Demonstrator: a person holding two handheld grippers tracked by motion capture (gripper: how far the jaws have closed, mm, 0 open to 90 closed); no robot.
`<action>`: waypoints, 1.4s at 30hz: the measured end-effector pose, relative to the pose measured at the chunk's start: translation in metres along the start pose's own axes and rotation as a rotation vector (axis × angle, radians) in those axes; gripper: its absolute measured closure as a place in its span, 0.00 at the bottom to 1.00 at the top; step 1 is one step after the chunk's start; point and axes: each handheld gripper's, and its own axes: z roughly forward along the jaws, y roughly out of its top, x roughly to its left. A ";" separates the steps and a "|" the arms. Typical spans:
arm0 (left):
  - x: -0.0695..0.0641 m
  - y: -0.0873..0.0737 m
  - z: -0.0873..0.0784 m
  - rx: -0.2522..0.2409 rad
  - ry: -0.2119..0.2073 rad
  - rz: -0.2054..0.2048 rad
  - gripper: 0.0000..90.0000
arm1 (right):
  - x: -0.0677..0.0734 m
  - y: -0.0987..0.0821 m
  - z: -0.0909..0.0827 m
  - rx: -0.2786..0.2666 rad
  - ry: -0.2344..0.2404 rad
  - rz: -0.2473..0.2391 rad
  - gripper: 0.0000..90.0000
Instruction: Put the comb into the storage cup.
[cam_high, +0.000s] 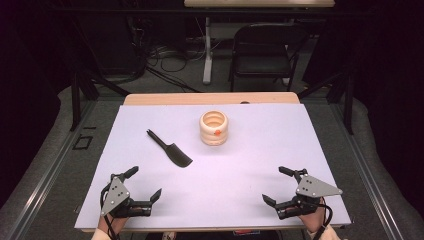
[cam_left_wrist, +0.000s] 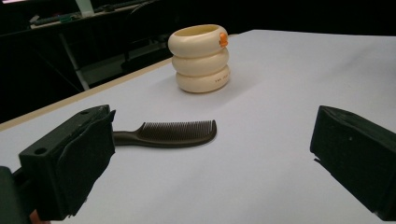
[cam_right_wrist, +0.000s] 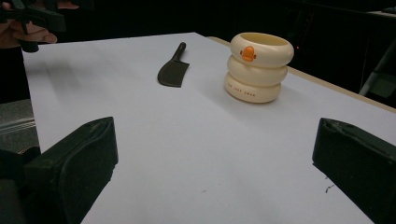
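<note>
Left gripper (cam_high: 142, 187) low at near-left corner of counter (cam_high: 260, 165), jaws spread wide, nothing between. Right gripper (cam_high: 280, 186) at near-right corner, jaws likewise spread, empty. Black comb (cam_high: 171, 149) flat mid-counter, nearer left gripper, apart from both. Cream ringed holder (cam_high: 214, 128) upright just beyond comb.
</note>
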 end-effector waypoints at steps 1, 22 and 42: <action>0.001 0.000 0.000 0.001 0.001 0.001 0.00 | 0.000 0.000 0.000 -0.001 0.001 0.002 0.00; 0.009 0.002 0.010 0.034 0.080 0.018 0.00 | 0.001 0.000 0.003 0.000 0.003 -0.002 0.00; 0.029 0.010 0.030 0.034 0.149 0.025 0.00 | 0.001 -0.001 0.004 0.007 0.004 0.002 0.00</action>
